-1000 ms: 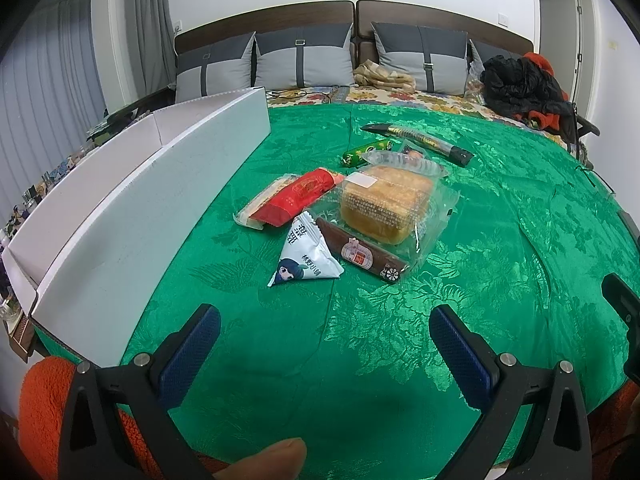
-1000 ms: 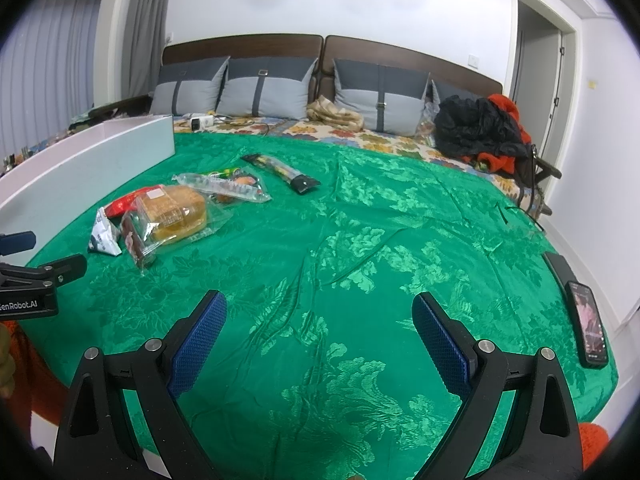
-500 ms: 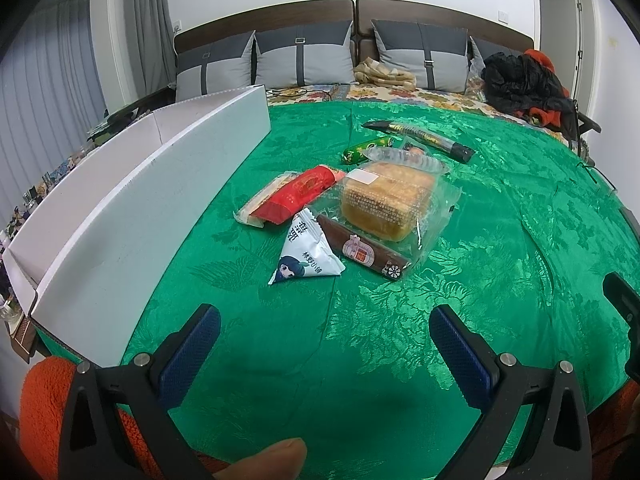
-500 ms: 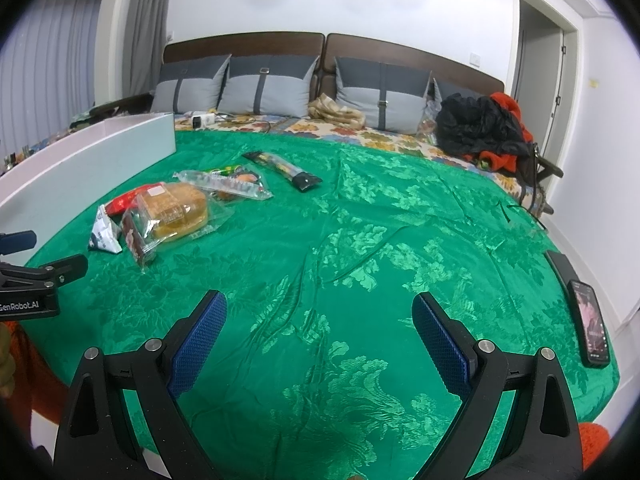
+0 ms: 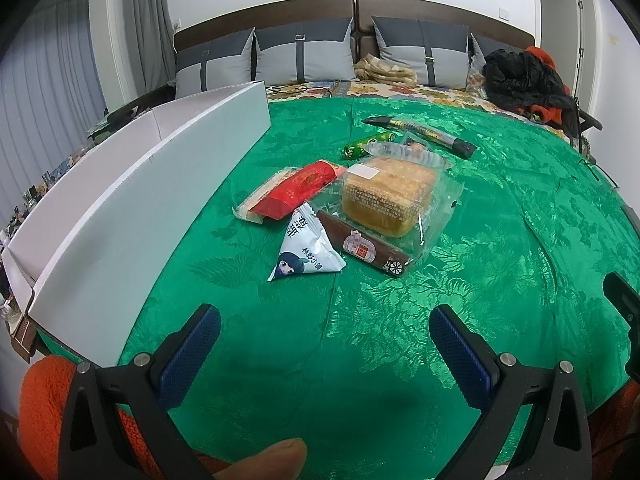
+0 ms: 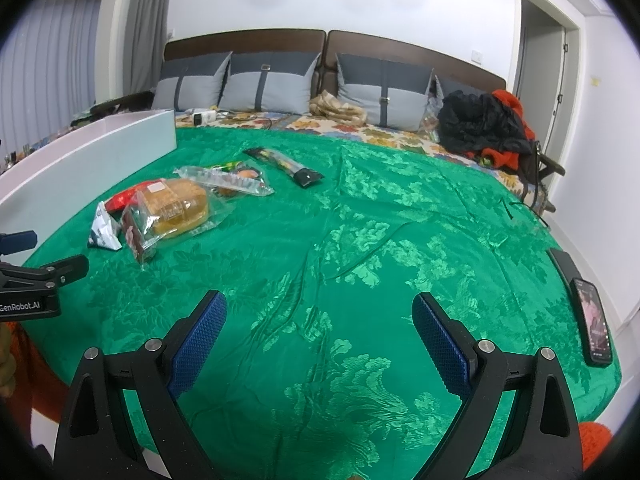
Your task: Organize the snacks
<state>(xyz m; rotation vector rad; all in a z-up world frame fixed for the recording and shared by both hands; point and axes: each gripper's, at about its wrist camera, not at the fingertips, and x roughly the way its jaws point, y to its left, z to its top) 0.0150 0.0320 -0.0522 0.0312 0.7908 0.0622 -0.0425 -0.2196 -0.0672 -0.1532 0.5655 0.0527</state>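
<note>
A: Both our tongs, left gripper [image 5: 324,344] and right gripper [image 6: 319,332], gape empty. The snacks [image 5: 360,196] lie at twelve o'clock, the white box [image 5: 132,184] at ten.

B: We'd judge the triangular packet [image 5: 306,250] light, crinkly, slippery; let's pinch its sealed edge.
</note>
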